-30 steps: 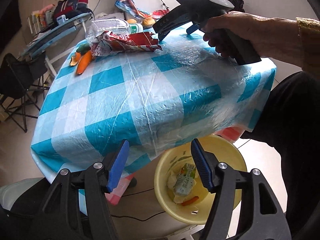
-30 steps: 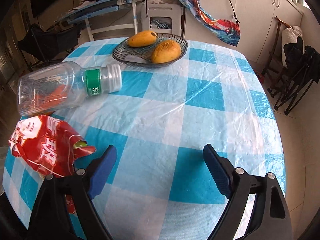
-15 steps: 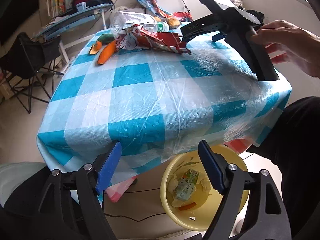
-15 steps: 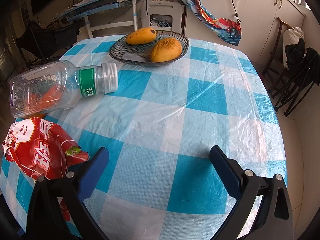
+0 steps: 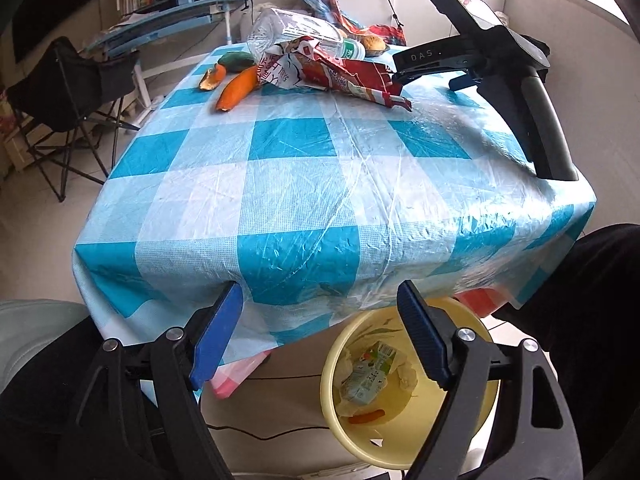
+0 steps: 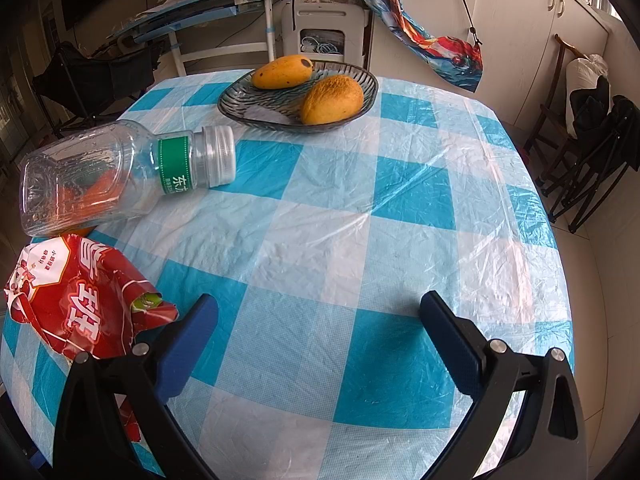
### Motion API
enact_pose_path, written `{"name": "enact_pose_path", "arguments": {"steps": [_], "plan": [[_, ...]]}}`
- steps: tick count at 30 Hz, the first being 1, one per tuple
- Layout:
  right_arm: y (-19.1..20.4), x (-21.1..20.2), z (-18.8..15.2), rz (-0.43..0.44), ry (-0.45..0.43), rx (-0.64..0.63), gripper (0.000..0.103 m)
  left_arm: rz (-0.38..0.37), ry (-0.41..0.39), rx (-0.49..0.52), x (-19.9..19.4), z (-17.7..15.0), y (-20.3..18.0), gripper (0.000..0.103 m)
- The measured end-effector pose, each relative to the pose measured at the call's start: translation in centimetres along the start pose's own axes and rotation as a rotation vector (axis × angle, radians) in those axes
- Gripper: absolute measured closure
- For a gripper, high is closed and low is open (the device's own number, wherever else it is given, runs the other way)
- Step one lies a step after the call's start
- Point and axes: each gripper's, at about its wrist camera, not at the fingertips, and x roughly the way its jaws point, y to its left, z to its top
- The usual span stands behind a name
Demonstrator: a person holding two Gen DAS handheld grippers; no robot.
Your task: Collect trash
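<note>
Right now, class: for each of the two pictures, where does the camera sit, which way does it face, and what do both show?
Left wrist: off the table's near edge, looking across the checked cloth and down at the yellow bin; own open jaws, right gripper resting on the table.
Right wrist: low on the table, facing the fruit dish; own open jaws.
Shared: red snack bag, clear bottle.

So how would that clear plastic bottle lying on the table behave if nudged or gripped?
The clear plastic bottle lies on its side and looks empty, so it is probably light and skids easily. Its squarish body may resist rolling. Thin walls would likely flex under a squeeze.
</note>
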Motion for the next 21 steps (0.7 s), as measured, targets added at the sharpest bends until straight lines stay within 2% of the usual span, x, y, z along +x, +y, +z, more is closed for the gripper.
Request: {"name": "enact_pose_path", "arguments": {"steps": [14, 21], "plan": [[0.0, 0.0, 0.0, -0.001, -0.001, 0.000, 0.007, -0.049, 0.030, -0.142, 1.0, 0.5, 2.4, 0.027], [0.0, 0.0, 0.0, -0.001, -0.001, 0.000, 0.007, -0.035, 0.012, -0.135, 0.6, 0.6, 2.2, 0.027]]}}
